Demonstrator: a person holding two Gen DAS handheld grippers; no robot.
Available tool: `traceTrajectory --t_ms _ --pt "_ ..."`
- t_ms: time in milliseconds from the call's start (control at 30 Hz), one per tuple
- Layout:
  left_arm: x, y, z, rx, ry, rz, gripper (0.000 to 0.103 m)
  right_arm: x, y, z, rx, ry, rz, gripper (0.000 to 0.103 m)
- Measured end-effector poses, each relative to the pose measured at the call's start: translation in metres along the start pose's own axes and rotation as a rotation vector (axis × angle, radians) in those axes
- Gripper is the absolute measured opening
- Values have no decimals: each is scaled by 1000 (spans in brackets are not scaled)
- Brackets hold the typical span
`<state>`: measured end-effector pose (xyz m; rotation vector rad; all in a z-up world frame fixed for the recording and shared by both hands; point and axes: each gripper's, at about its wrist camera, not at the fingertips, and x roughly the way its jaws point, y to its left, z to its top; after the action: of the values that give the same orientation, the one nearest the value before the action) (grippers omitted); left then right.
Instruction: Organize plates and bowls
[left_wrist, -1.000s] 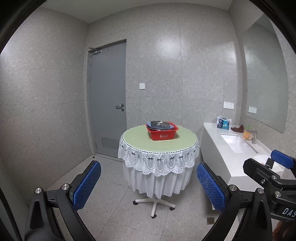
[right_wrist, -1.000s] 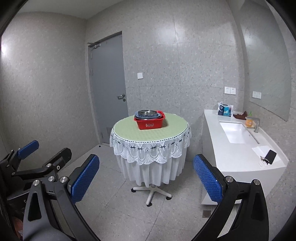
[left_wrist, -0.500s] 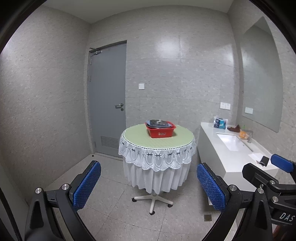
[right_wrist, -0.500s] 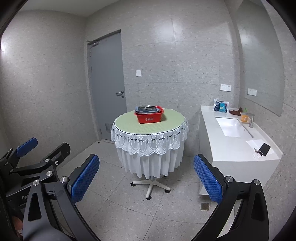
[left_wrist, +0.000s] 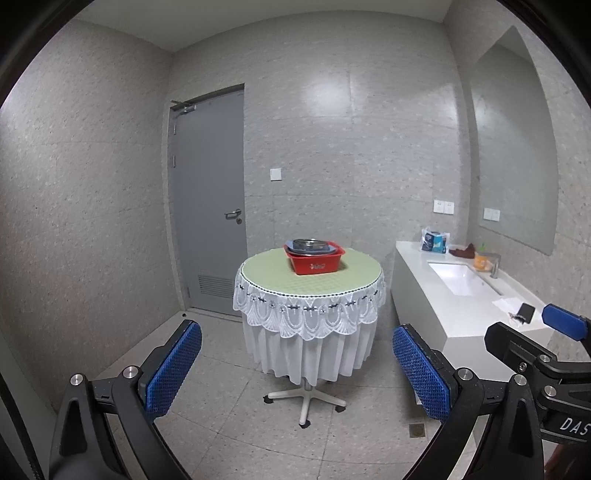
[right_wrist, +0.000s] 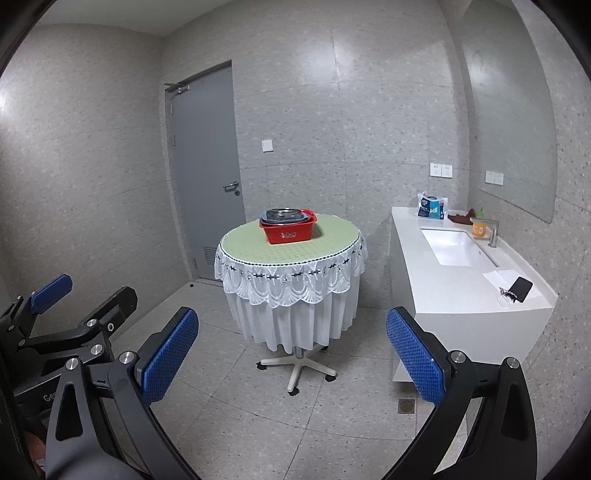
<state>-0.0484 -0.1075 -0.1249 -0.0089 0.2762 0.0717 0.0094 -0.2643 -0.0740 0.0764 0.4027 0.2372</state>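
Since earlier: worktop (left_wrist: 310, 275) sits farther off | left gripper (left_wrist: 295, 373) and right gripper (right_wrist: 291, 360) gape empty | risk: I tip the red basin (left_wrist: 314, 261) of stacked bowls (left_wrist: 310, 245) reaching in.

Round table (left_wrist: 310, 280) with green top and white lace cloth stands on tiled floor (left_wrist: 236, 417), far ahead of open jaws, centred between them. Red basin (left_wrist: 314, 261) with stacked dishes sits directly on table, toward far edge.

White counter (right_wrist: 454, 291) right of jaws carries phone (right_wrist: 521, 288), blue packet (right_wrist: 430, 207).

Metal bowl (left_wrist: 312, 243) & blue plates (left_wrist: 314, 250) are stacked in red basin (left_wrist: 316, 264), upright, on round table's (left_wrist: 280, 275) far side.
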Motion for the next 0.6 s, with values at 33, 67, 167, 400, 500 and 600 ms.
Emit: traceTrajectory --t_ms 33,67,167,400,500,600 --pt "0 0 0 1 0 0 102 0 -2 0 1 2 0 103" --pt "1 0 0 3 0 1 102 0 -3 -1 3 4 1 103" --pt "2 1 1 8 -1 -2 102 0 -5 -1 7 5 1 103" --pt "7 2 0 11 -2 -3 102 1 -7 -1 9 6 -1 103" --pt "9 3 0 10 -2 -2 102 1 -7 -1 8 7 1 103" --pt "11 6 -1 9 -2 -5 102 1 -6 -1 8 7 0 103"
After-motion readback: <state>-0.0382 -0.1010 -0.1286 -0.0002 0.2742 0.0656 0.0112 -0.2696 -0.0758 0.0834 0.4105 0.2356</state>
